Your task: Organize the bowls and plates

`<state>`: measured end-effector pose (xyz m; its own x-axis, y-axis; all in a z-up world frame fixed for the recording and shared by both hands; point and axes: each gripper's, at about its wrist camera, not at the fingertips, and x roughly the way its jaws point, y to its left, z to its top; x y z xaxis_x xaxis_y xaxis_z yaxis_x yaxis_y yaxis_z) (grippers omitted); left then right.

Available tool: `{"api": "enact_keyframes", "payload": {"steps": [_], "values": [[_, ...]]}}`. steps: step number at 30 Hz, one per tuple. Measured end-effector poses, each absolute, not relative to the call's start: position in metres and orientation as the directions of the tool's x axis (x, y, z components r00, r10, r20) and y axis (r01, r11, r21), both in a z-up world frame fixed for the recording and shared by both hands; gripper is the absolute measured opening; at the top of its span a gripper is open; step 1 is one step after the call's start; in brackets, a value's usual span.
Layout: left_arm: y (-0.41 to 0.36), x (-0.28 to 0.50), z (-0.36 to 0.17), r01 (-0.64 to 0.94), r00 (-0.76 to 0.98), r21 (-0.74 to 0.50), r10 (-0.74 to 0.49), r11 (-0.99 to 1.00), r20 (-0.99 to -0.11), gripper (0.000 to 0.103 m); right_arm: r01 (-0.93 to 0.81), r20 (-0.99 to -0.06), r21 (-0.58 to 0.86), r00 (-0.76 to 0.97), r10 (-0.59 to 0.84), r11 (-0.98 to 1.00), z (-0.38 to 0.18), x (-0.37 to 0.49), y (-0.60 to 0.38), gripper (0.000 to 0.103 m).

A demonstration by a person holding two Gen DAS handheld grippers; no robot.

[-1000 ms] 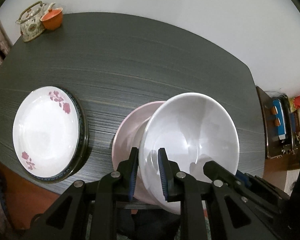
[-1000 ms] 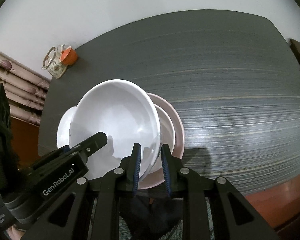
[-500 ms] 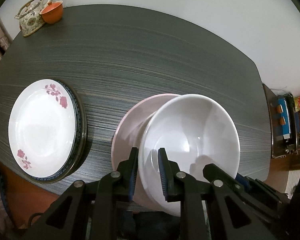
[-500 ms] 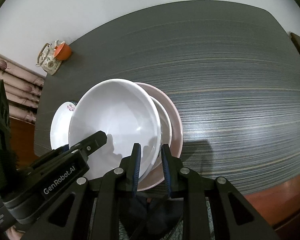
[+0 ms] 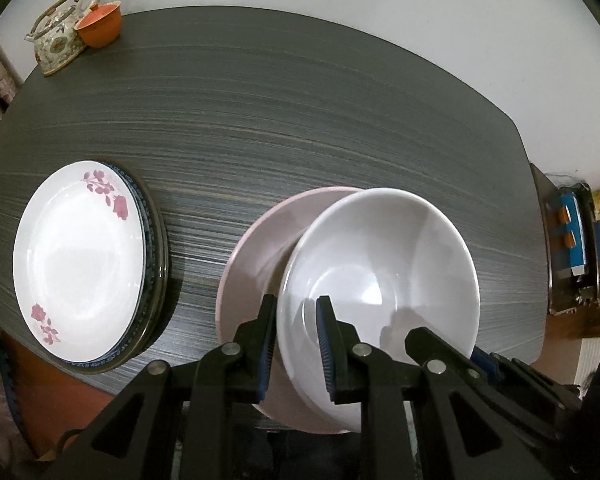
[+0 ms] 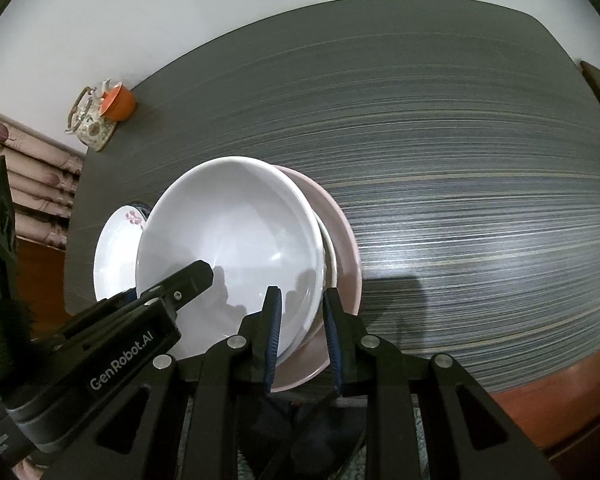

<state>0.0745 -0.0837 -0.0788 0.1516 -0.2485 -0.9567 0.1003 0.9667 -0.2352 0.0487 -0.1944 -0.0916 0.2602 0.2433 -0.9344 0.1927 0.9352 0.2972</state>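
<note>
1. White bowl point(image 5: 380, 276) sat nearest of all, gripped at its rim from two sides and tilted above the pink plate point(image 5: 256, 260) at the near edge of the worktop point(image 5: 300, 120).
2. At the bowl's left side, the left claw point(image 5: 296, 344) was clenched on the rim, one blue-padded finger outside the wall and the other inside.
3. At the bowl's right side, the right claw point(image 6: 300, 332) was likewise clenched on the rim; from its own camera one finger stood inside the bowl and the other outside, over the pink plate.
4. Whether the bowl's base touched the pink plate I could not tell; from the right-hand camera a thin pale edge showed between the bowl and the plate, and what it belonged to I could not make out.
5. Beside them to the left, apart from the pink plate, lay a white plate with pink flowers point(image 5: 80, 256), resting on top of dark, blue-patterned plates point(image 5: 152, 248) whose rims peeked out around it.
6. Beyond the dishes the dark, streaked worktop stretched away bare across its middle.
7. At the far left corner stood a flowered teapot point(image 5: 56, 44) with a hoop handle, and an orange cup point(image 5: 100, 30) touching or just beside it.
8. Behind the worktop rose a plain white wall point(image 5: 340, 0).
</note>
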Motion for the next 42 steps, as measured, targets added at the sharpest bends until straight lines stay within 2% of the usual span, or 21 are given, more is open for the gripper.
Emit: {"api": "enact_keyframes", "payload": {"steps": [7, 35, 37, 39, 42], "values": [[-0.084, 0.075, -0.082, 0.099, 0.147, -0.231, -0.243, 0.968, -0.959, 0.019, 0.188, -0.934, 0.297, 0.261, 0.245, 0.936, -0.094, 0.051, -0.193, 0.025], [-0.081, 0.080, -0.078, 0.104, 0.124, -0.234, -0.246, 0.967, -0.961, 0.021, 0.170, -0.938, 0.271, 0.267, 0.221, 0.947, -0.098, 0.048, -0.186, 0.027], [-0.080, 0.081, -0.077, 0.103, 0.123, -0.235, -0.247, 0.966, -0.961, 0.023, 0.171, -0.938, 0.272, 0.268, 0.221, 0.947, -0.098, 0.047, -0.186, 0.027], [-0.079, 0.083, -0.073, 0.107, 0.135, -0.234, -0.247, 0.966, -0.959, 0.031, 0.170, -0.937, 0.273, 0.269, 0.222, 0.947, -0.098, 0.047, -0.186, 0.027], [-0.079, 0.084, -0.065, 0.116, 0.158, -0.233, -0.249, 0.966, -0.956, 0.031, 0.165, -0.933, 0.285, 0.272, 0.234, 0.944, -0.098, 0.046, -0.186, 0.030]]}}
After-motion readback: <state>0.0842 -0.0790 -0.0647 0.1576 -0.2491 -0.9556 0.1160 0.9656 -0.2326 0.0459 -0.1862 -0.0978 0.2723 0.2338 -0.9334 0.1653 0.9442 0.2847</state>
